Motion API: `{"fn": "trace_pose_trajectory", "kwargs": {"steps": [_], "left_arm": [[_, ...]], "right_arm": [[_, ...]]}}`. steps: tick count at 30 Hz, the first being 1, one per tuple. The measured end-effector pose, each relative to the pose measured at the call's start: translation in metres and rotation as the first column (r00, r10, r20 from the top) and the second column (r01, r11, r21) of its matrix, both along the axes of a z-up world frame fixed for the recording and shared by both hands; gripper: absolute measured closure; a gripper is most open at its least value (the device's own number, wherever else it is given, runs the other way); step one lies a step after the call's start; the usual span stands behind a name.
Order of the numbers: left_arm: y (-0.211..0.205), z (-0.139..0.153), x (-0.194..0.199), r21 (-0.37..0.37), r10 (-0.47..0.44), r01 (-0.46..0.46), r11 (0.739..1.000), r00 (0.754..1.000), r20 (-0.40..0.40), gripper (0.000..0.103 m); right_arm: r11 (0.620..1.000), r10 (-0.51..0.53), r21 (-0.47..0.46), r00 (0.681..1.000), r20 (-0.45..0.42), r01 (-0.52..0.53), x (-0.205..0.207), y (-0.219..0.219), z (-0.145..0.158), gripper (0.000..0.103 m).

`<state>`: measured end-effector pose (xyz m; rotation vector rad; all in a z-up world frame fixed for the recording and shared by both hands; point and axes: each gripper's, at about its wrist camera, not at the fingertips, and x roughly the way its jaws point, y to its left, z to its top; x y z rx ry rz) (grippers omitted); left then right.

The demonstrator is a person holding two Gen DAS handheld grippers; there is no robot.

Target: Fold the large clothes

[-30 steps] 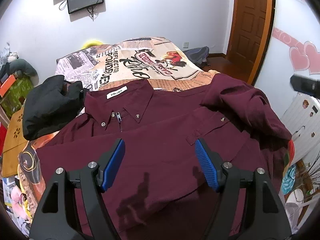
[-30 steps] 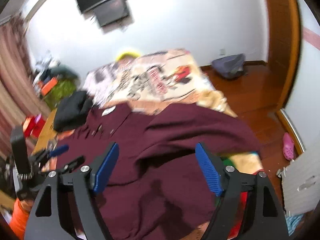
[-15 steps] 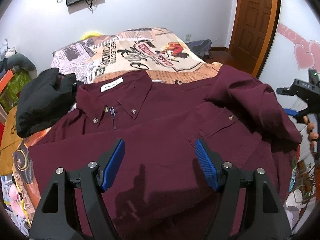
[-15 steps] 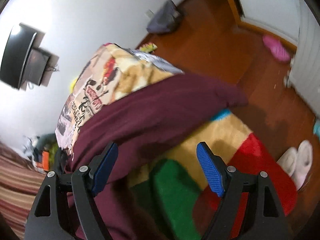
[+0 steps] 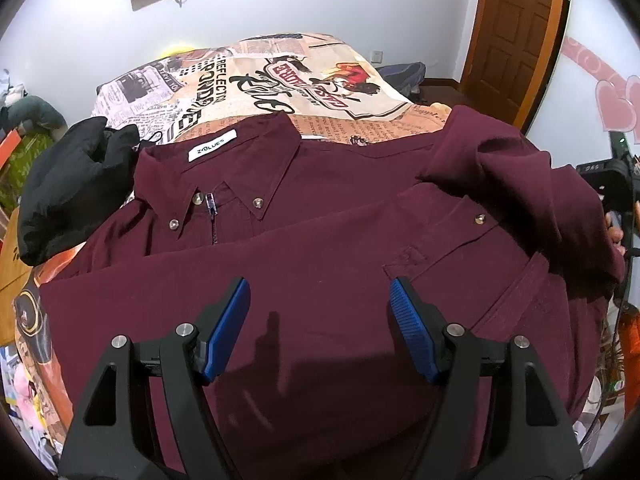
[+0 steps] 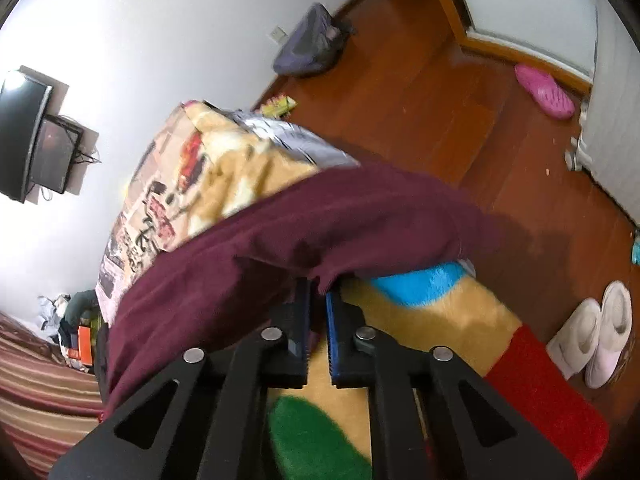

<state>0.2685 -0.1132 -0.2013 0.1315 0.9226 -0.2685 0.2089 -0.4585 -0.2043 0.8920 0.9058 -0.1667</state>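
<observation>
Shirt (image 5: pixel 320 240), maroon and long-sleeved, is spread front-up on the bed (image 5: pixel 280 76), with the collar (image 5: pixel 224 164) turned toward the far wall and a white label (image 5: pixel 212 146) shown inside it. A sleeve is laid across the chest, and another fold of maroon cloth is bunched at the right shoulder, near the bed's edge. A pocket button (image 5: pixel 480 220) is seen on the right chest.

The left gripper (image 5: pixel 320 312) is held above the lower front of the shirt, its blue pads (image 5: pixel 230 320) spread wide with nothing between them; its shadow is cast on the cloth below.

The right gripper (image 6: pixel 318 304) is closed to a narrow gap, and an edge of the shirt (image 6: pixel 320 240) is pinched between its pads (image 6: pixel 334 320) at the side of the bed. From the left wrist view only part of that gripper is seen, at the right edge behind the bunched cloth. Beneath the pinched cloth a plush blanket (image 6: pixel 440 320) in tan, blue, green and red is seen.

A black garment (image 5: pixel 68 188) is piled on the bed just left of the collar. A printed cover is spread over the far half of the bed. White slippers (image 6: pixel 592 336) and a pink shoe (image 6: pixel 544 90) are left on the wood floor, and a dark bag (image 6: pixel 312 48) is set by the wall.
</observation>
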Motion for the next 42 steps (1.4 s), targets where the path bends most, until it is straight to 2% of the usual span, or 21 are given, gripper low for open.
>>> {"fn": "trace_pose_trajectory", "kwargs": {"steps": [6,9,11,13,15,16,18,20,21,24,30,34,37,39,41,42], "left_arm": [[0.015,0.013,-0.005,-0.007,0.015,-0.015,1.0,0.999,0.031,0.032],[0.027,0.025,-0.009,-0.019,0.033,-0.032,0.999,0.998,0.06,0.032],[0.037,0.033,-0.012,-0.036,0.05,-0.047,0.998,0.996,0.077,0.032],[0.05,0.041,-0.016,-0.057,0.071,-0.066,0.996,0.993,0.09,0.031],[0.059,0.046,-0.021,-0.069,0.085,-0.078,0.995,0.992,0.095,0.031],[0.065,0.047,-0.023,-0.073,0.089,-0.082,0.994,0.991,0.096,0.032],[0.072,0.049,-0.027,-0.077,0.093,-0.086,0.993,0.991,0.097,0.031],[0.078,0.049,-0.031,-0.072,0.097,-0.09,0.993,0.99,0.1,0.031],[0.079,0.048,-0.033,-0.068,0.098,-0.092,0.993,0.99,0.102,0.031],[0.083,0.045,-0.035,-0.067,0.108,-0.102,0.993,0.989,0.097,0.031],[0.078,0.033,-0.025,-0.108,0.122,-0.117,0.987,0.991,0.049,0.031],[0.068,0.024,-0.018,-0.093,0.116,-0.113,0.989,0.993,0.028,0.031],[0.062,0.019,-0.014,-0.076,0.114,-0.112,0.991,0.993,0.021,0.031],[0.06,0.015,-0.01,-0.068,0.116,-0.115,0.991,0.993,0.015,0.031],[0.059,0.011,-0.006,-0.059,0.124,-0.123,0.991,0.992,0.007,0.031],[0.059,0.009,-0.005,-0.057,0.126,-0.126,0.99,0.992,0.004,0.031]], "right_arm": [[0.991,0.071,-0.125,0.986,0.15,-0.052,-0.004,0.018,0.069,0.1],[0.976,0.157,-0.188,0.956,0.246,-0.112,-0.004,0.045,0.117,0.1],[0.96,0.233,-0.226,0.923,0.306,-0.167,-0.004,0.071,0.149,0.1],[0.951,0.259,-0.254,0.903,0.343,-0.177,-0.006,0.091,0.166,0.1],[0.946,0.261,-0.275,0.904,0.338,-0.17,-0.011,0.104,0.168,0.1],[0.945,0.262,-0.279,0.908,0.325,-0.173,-0.013,0.107,0.164,0.099],[0.943,0.271,-0.27,0.923,0.275,-0.196,-0.014,0.112,0.149,0.086],[0.947,0.267,-0.239,0.939,0.215,-0.215,-0.015,0.109,0.13,0.034],[0.951,0.256,-0.227,0.944,0.206,-0.209,-0.014,0.108,0.125,0.029],[0.963,0.195,-0.216,0.969,0.15,-0.161,-0.021,0.091,0.103,0.029],[0.998,0.058,-0.034,0.998,0.023,-0.057,-0.027,0.042,0.044,0.029],[0.994,0.015,0.105,0.999,-0.038,-0.011,-0.021,0.017,0.004,0.029],[0.98,-0.016,0.195,0.999,-0.051,0.025,-0.011,0.005,-0.02,0.034],[0.98,-0.035,0.195,0.998,-0.051,0.045,-0.004,0.001,-0.026,0.04],[0.986,-0.052,0.154,0.997,-0.063,0.061,0.006,-0.003,-0.031,0.061],[0.99,-0.054,0.13,0.996,-0.073,0.063,0.011,-0.003,-0.032,0.069]]}}
